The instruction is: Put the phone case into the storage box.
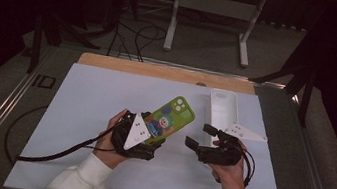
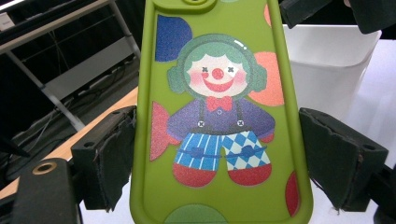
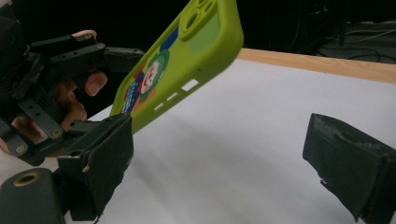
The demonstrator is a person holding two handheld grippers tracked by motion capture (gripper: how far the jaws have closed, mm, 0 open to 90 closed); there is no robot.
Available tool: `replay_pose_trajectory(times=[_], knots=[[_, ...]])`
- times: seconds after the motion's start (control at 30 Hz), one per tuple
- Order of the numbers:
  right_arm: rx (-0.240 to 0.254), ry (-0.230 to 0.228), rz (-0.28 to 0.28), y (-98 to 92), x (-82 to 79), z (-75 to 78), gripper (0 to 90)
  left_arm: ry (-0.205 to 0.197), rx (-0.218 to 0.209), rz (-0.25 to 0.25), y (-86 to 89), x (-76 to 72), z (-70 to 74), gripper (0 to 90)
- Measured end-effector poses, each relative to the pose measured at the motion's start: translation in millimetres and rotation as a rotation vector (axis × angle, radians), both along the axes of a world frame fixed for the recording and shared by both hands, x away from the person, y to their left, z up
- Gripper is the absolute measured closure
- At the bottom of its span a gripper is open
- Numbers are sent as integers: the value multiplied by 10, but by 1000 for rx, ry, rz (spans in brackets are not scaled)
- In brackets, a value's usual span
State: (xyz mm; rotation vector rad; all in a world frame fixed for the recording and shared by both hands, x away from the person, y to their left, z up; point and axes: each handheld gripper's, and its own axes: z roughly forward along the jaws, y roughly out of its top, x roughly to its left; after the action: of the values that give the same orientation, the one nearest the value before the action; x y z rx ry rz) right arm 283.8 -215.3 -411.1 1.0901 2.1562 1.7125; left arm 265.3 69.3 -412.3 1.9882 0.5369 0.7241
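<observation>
One step looked done: the left gripper [image 1: 150,135] had the green phone case [image 1: 169,117] clamped between its pads by the long edges and held it up off the desk [image 1: 88,113], tilted, with the camera end pointing away from the person. In the left gripper view both pads pressed against the sides of the case [image 2: 219,116]. The right gripper [image 1: 198,135] stood released, jaws wide apart with nothing between them, just to the right of the case and not touching it; in its own view the case [image 3: 187,60] hung above its left jaw.

What remained, as a judgement only: the case had not been set down or handed over, and the white bin [image 1: 221,111] beyond the right gripper looked empty from above, so placing the case there may have been the work left.

No brand or lettering could be read anywhere. The case carried only a picture: a clown with green hair, red nose, red bow tie and blue-and-white trousers, with coloured blobs around it.
</observation>
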Motion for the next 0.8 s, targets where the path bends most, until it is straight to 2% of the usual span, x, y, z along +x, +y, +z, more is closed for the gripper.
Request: replay_pose_trajectory(times=[0.8], knots=[[19,45,58,238,124,57,103,-8,-11,-52,-70,-73,-64,161]])
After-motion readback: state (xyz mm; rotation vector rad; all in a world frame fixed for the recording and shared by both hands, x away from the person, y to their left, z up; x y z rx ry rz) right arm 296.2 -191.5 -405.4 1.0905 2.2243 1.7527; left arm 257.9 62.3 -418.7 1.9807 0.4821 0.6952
